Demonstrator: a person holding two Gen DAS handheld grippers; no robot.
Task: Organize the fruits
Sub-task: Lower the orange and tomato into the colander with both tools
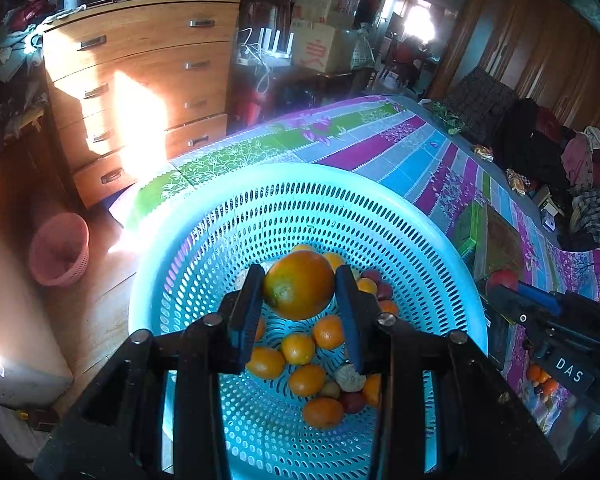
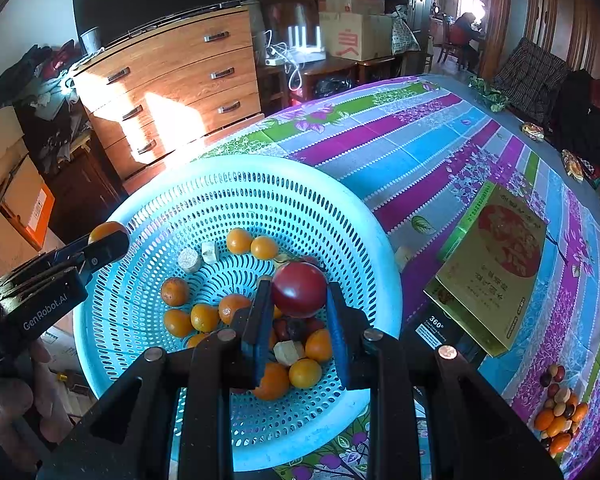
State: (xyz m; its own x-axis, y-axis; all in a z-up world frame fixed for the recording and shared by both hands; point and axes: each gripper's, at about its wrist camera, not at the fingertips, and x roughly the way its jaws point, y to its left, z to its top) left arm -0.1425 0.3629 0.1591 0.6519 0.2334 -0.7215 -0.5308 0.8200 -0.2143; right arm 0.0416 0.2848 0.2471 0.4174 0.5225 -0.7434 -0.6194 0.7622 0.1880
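My left gripper [image 1: 300,300] is shut on a large orange [image 1: 299,284] and holds it above the light blue perforated basket [image 1: 228,220]. My right gripper [image 2: 298,308] is shut on a dark red fruit [image 2: 299,289] over the same basket [image 2: 160,200]. Several small oranges [image 2: 204,317], dark red fruits [image 2: 296,328] and pale chunks [image 2: 189,260] lie in the basket's bottom. The left gripper [image 2: 104,246] with its orange shows at the basket's left rim in the right wrist view. The right gripper [image 1: 512,292] shows at the right in the left wrist view.
The basket sits on a table with a striped floral cloth [image 2: 420,152]. A green and gold box [image 2: 496,264] lies right of the basket. A small pile of fruits [image 2: 560,416] lies at the table's right. A wooden dresser [image 2: 172,88] and a pink bin [image 1: 60,250] stand beyond the table.
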